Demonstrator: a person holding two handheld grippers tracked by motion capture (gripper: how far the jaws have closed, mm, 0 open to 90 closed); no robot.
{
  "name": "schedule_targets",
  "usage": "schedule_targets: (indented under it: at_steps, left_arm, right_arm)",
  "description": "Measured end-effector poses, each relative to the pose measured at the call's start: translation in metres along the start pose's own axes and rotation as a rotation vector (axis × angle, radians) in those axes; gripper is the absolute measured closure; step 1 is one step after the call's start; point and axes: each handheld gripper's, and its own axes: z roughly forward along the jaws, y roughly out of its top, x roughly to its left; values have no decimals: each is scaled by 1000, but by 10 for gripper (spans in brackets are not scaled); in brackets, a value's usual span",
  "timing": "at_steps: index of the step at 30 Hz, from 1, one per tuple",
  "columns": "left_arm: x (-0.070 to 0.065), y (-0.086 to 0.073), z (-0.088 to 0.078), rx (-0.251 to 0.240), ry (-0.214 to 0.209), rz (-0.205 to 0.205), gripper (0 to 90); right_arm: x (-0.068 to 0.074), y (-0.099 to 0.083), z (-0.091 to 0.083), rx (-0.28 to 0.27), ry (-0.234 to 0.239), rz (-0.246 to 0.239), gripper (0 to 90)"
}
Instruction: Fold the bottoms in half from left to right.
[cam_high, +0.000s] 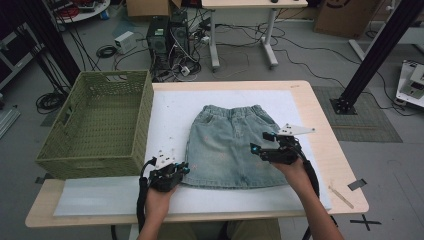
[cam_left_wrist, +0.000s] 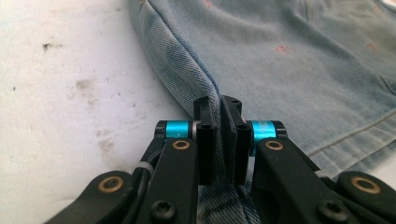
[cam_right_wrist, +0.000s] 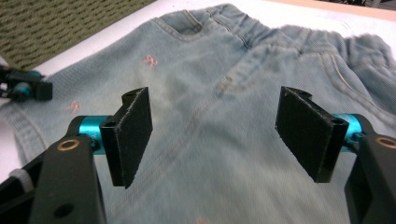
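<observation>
Left tool (cam_left_wrist: 218, 135) clamped tight on the near left hem corner of the pale blue denim skirt (cam_high: 231, 145), fabric pinched up between the pads. Right tool (cam_right_wrist: 215, 135) spread wide above the skirt's right side, nothing between the pads. Skirt flat on the white sheet (cam_high: 170, 115) covering the wooden worktop (cam_high: 327, 145), waistband at the far end. Bare sheet left of the hem and along the near edge. Olive green woven plastic basket (cam_high: 100, 125) flush against the sheet's left edge. Count: two tools, one skirt, one basket.
</observation>
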Motion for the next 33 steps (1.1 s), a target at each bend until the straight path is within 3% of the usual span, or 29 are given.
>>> schedule_targets:
  at_steps: [2,10,19,23,28,33]
  left_arm:
    - [-2,0,-1,-8,-6,24,850]
    - [-5,1,-3,-38,-31,32,852]
    - [-12,1,-1,-53,-39,36,853]
    - [-14,0,0,-53,-40,37,854]
    - [-15,0,-1,-57,-43,39,854]
    - [-16,-1,-1,-54,-41,50,854]
  right_arm:
    - [2,6,8,-1,11,-9,348]
    - [11,35,40,11,16,-31,380]
    - [36,61,84,48,35,-54,420]
    - [49,68,104,65,43,-33,440]
    - [63,75,127,107,43,-55,449]
    - [70,74,142,128,45,-38,467]
